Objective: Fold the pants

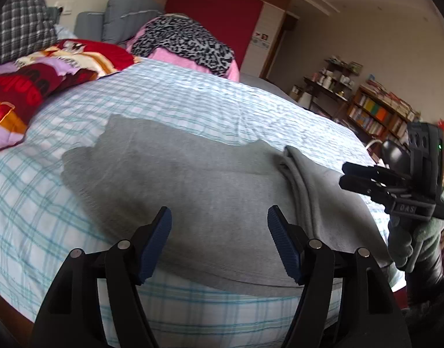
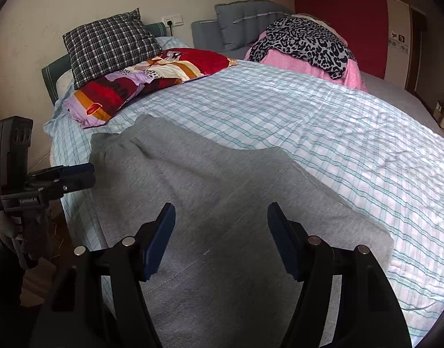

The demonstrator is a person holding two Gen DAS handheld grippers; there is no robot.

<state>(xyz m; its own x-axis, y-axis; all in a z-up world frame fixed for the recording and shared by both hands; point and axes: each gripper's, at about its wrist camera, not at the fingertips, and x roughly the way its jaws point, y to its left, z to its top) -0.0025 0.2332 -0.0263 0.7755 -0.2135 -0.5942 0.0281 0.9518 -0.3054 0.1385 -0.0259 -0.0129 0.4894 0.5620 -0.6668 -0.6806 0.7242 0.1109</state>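
Note:
Grey sweatpants [image 1: 198, 179] lie flat on a bed with a blue checked sheet [image 1: 192, 98]; they also show in the right wrist view [image 2: 210, 191]. My left gripper [image 1: 219, 217] is open and empty, above the pants' near edge. My right gripper [image 2: 220, 214] is open and empty above the other end of the pants. A folded ridge of cloth [image 1: 297, 168] runs along the pants' right side in the left view. Each gripper shows in the other's view, the right one [image 1: 345, 175] and the left one [image 2: 91, 174], both beside the pants.
Patterned pillows [image 2: 140, 84], a checked cushion [image 2: 111, 43] and a pink pile with a leopard cloth [image 2: 306, 43] sit at the bed's far end. A bookshelf [image 1: 375, 113] stands beyond the bed on the right. The bed's near edge drops to the floor [image 2: 56, 232].

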